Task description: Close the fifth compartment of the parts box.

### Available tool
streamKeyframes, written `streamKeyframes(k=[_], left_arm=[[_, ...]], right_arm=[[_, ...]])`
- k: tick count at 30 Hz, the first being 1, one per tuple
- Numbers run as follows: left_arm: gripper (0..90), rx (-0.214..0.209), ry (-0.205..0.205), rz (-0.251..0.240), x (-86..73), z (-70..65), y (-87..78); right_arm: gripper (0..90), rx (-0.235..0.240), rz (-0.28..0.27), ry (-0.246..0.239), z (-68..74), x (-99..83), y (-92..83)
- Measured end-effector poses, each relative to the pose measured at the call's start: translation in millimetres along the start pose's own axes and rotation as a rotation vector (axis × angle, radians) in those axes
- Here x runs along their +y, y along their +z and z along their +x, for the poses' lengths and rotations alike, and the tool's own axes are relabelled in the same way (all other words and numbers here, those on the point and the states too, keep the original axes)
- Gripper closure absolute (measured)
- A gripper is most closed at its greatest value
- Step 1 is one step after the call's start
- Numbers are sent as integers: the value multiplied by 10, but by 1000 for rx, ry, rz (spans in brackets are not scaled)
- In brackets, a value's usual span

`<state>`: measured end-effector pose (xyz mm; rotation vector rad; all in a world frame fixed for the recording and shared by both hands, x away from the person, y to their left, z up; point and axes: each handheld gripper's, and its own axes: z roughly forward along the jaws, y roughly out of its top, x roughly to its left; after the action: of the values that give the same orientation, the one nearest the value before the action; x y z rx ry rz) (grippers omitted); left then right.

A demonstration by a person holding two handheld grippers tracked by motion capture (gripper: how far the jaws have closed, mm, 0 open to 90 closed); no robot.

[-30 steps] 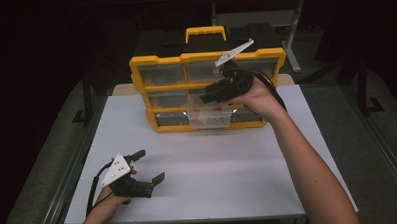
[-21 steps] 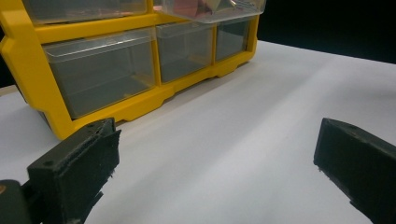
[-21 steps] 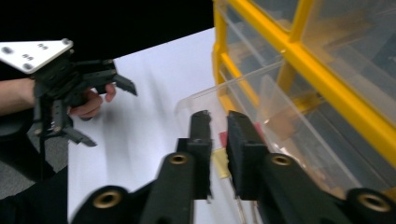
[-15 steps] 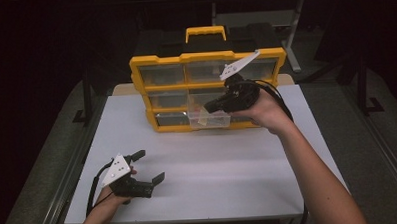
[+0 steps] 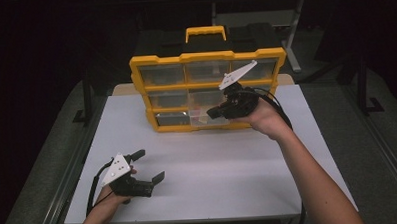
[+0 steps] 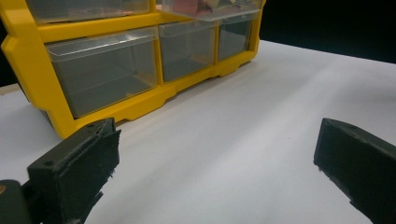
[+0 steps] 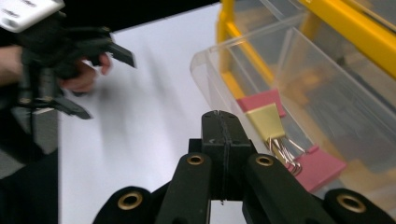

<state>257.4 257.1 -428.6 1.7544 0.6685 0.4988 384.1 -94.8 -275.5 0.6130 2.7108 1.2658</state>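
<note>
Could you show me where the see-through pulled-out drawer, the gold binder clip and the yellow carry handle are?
Clear plastic pulled-out drawer (image 7: 210, 70), right gripper view, on its front corner.
Gold metal binder clip (image 7: 267, 121), right gripper view, on its flat body.
Yellow plastic carry handle (image 5: 205, 31), high view, on its top bar.

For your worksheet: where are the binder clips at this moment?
In the right gripper view the binder clips, pink and gold, lie in the pulled-out clear drawer of the yellow organizer, just right of the shut right gripper.

Setting: a workshop or lab bench. Indicators: white work table (image 5: 198, 157), yellow small-parts drawer organizer (image 5: 208, 89), metal-legged furniture (image 5: 294, 53) behind, dark surroundings.
</note>
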Motion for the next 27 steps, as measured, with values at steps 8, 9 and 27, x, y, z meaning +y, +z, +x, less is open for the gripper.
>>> streamKeyframes(k=[8, 9, 27], left_arm=[[0, -11, 5, 8, -6, -11, 17], [0, -13, 16, 15, -8, -12, 14], [0, -31, 21, 27, 1, -17, 34]], right_arm=[[892, -42, -18, 7, -154, 45, 65], [893, -46, -16, 31, -160, 59, 72], [892, -156, -52, 63, -413, 140, 217]])
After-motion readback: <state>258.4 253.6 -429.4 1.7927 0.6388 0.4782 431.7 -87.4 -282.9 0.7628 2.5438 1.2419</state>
